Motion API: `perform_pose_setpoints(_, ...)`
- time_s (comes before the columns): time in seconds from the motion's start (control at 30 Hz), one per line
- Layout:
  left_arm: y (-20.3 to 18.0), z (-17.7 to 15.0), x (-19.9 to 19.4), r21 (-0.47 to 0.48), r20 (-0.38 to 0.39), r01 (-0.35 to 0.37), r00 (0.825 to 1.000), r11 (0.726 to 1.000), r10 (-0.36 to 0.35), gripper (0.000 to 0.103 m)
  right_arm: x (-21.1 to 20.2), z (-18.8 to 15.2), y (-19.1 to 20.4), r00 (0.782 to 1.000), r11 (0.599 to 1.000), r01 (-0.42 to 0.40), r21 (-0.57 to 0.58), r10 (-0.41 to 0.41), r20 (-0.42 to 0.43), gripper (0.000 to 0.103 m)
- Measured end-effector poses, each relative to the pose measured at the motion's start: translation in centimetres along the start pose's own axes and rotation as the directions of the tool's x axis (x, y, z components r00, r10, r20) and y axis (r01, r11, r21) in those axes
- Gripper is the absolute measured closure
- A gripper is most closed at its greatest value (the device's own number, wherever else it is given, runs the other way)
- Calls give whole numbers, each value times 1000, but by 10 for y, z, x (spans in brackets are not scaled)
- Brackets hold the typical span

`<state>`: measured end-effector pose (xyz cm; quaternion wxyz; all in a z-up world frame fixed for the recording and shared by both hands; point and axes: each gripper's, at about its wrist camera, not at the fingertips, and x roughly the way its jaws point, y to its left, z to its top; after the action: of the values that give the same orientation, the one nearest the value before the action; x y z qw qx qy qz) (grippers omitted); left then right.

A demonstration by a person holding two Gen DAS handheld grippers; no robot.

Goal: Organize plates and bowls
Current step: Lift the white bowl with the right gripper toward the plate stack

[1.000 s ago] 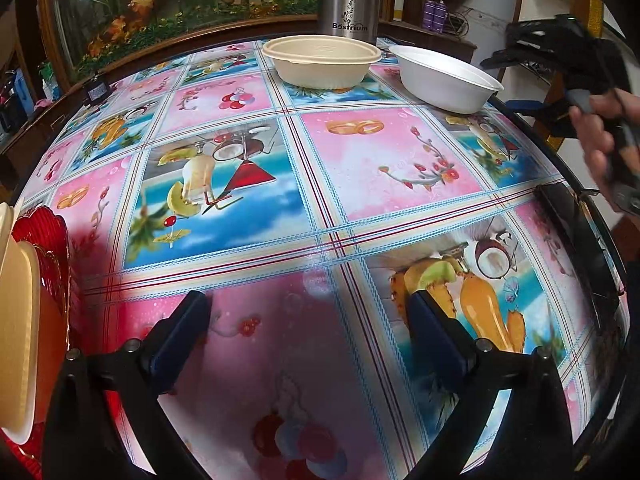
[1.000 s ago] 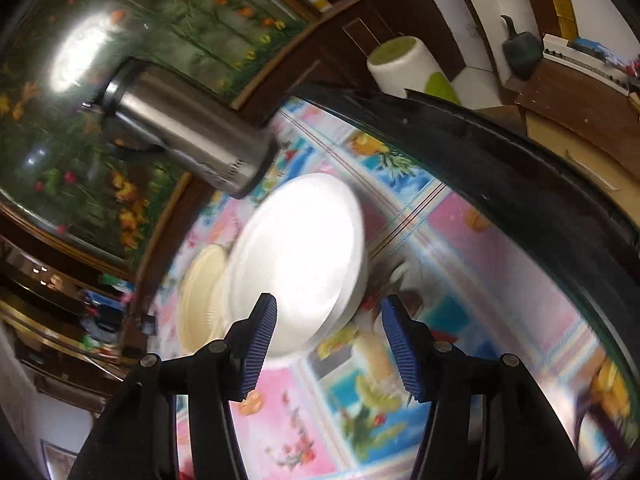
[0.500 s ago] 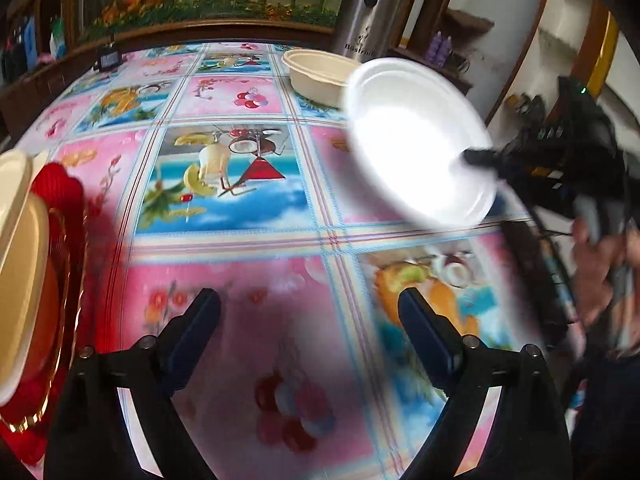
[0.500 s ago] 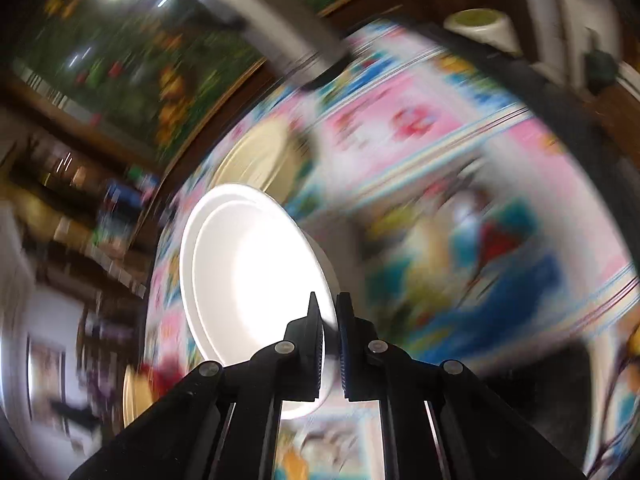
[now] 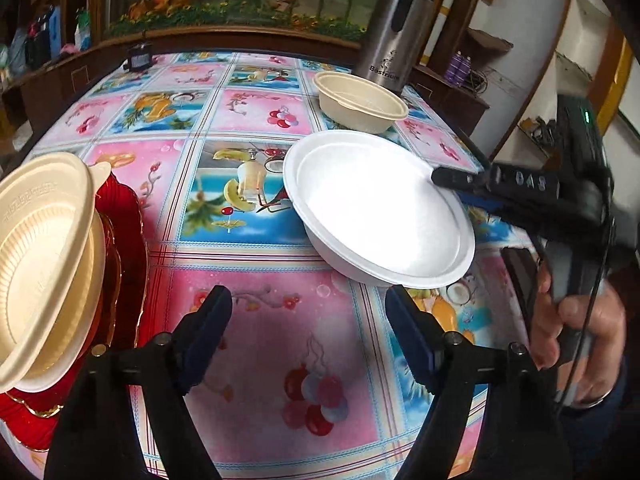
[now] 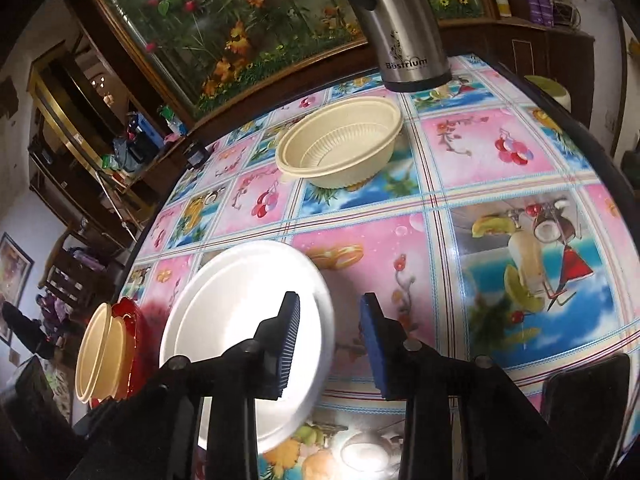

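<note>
A white foam bowl [image 5: 380, 208] sits tilted on the table's middle right; it also shows in the right wrist view [image 6: 244, 320]. My right gripper [image 6: 330, 344] is open, its left finger over the bowl's rim, the rim between the jaws. In the left wrist view the right gripper's finger [image 5: 456, 178] lies at the bowl's right rim. My left gripper [image 5: 308, 340] is open and empty, low over the tablecloth in front of the white bowl. A beige bowl [image 5: 360, 100] stands at the far side [image 6: 340, 144]. Stacked beige bowls [image 5: 44, 264] rest on red plates [image 5: 124, 248] at the left.
A steel thermos [image 5: 396, 28] stands behind the beige bowl at the table's far edge [image 6: 404, 24]. A dark phone [image 6: 588, 392] lies near the table's right front edge. A wooden ledge with an aquarium runs behind the table.
The right gripper carried the white bowl from the far right toward the table's middle, then opened; the bowl now rests tilted on the tablecloth. The left gripper stayed open, shifting slightly.
</note>
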<state>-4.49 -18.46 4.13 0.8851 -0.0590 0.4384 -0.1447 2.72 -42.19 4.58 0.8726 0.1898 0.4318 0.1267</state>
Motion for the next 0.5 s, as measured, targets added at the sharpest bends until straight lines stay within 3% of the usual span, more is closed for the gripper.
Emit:
perform_pose_setpoints(0.2,-3,2,-7,-12,-28,61,998,998,-61,24,1,1,-19,994,994,-106,33,106,3,69)
perform_pose_setpoints(0.43,3,15,-5,-48,-7,41,999,998,-41,24,-1,-1,-15,991,991,-134,16,134,0,72)
perform_pose_setpoints(0.5,3,20,2,-52,-3,16,1000,999,-16,30,-1,-2,-15,991,990,-137,20,137,-5,72)
